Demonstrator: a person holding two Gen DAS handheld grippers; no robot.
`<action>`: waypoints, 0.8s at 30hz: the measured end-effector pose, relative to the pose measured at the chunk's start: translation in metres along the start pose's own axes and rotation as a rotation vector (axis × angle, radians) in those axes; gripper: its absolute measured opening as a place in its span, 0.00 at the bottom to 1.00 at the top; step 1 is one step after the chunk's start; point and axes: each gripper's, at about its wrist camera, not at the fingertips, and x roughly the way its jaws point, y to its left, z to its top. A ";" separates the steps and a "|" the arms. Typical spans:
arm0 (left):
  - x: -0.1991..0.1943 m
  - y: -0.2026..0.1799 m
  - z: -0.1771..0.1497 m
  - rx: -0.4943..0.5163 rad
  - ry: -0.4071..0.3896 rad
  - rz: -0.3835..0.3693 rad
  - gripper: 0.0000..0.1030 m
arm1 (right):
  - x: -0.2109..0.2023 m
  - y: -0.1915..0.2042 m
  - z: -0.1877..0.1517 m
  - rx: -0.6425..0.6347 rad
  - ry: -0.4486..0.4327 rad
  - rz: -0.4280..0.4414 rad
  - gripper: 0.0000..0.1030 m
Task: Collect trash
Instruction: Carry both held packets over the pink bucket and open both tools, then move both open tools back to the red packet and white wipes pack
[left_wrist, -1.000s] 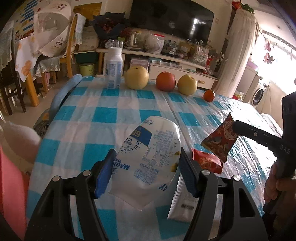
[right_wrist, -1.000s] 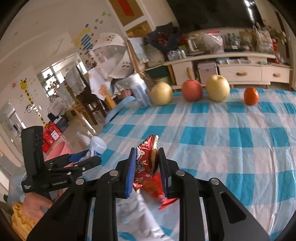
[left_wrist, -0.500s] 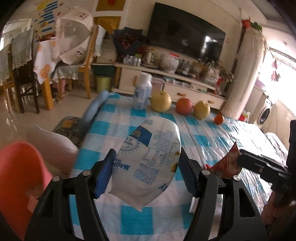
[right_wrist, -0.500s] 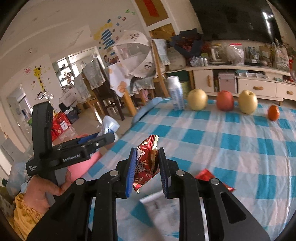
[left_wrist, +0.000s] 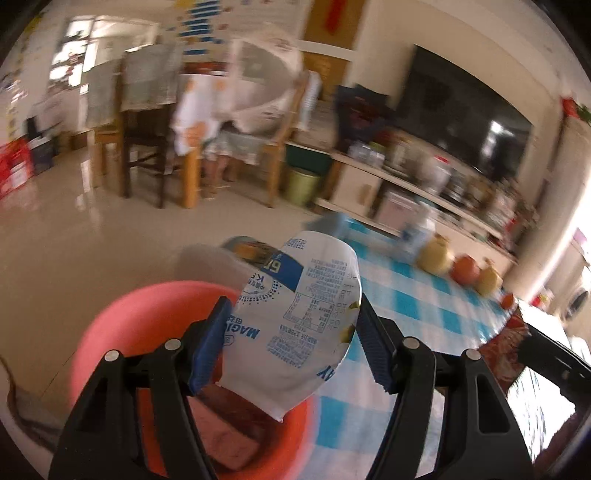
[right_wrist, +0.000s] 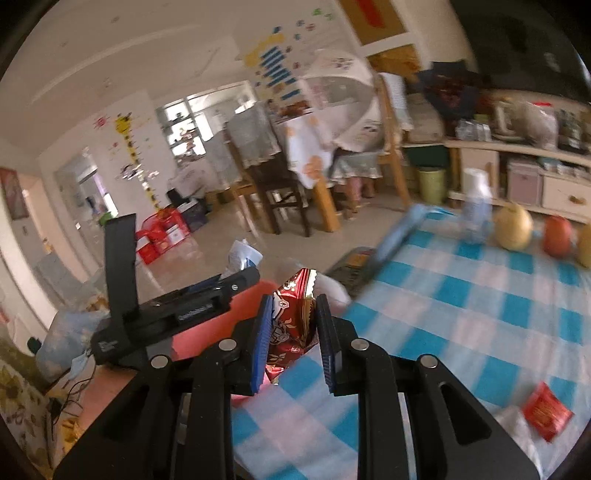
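Hanging out past the table edge, the left gripper (left_wrist: 291, 343) has its blue pads clamped on both sides of a white pouch (left_wrist: 295, 317) with blue print, and that pouch sits right above the pink bin (left_wrist: 122, 325) on the floor beside the table. The pouch's pointed lower end dips over the bin's mouth, not touching the rim as far as the left wrist view shows. Over on the other side, the right gripper (right_wrist: 293, 339) has its narrow jaws pinched on a crumpled red and gold wrapper (right_wrist: 291, 321), held up just over the table's near left edge, with the bin's pink rim (right_wrist: 207, 328) showing just behind it. The left gripper (right_wrist: 177, 306) appears there too, dark and side-on, off the table's left edge. Back on the blue-checked tablecloth (right_wrist: 461, 314), one more red wrapper (right_wrist: 546, 410) lies flat near the near right edge. Along the far edge stand a white bottle (right_wrist: 476, 210), a yellow pear (right_wrist: 513, 225) and a red apple (right_wrist: 559, 234), all a bit blurred.
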 end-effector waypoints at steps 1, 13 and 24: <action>-0.001 0.012 0.002 -0.026 -0.002 0.019 0.66 | 0.009 0.010 0.003 -0.019 0.004 0.006 0.25; 0.007 0.083 0.005 -0.185 0.037 0.166 0.82 | 0.102 0.065 -0.008 -0.129 0.126 -0.039 0.64; 0.010 0.066 0.004 -0.079 0.053 0.279 0.92 | 0.079 0.045 -0.047 -0.153 0.160 -0.234 0.91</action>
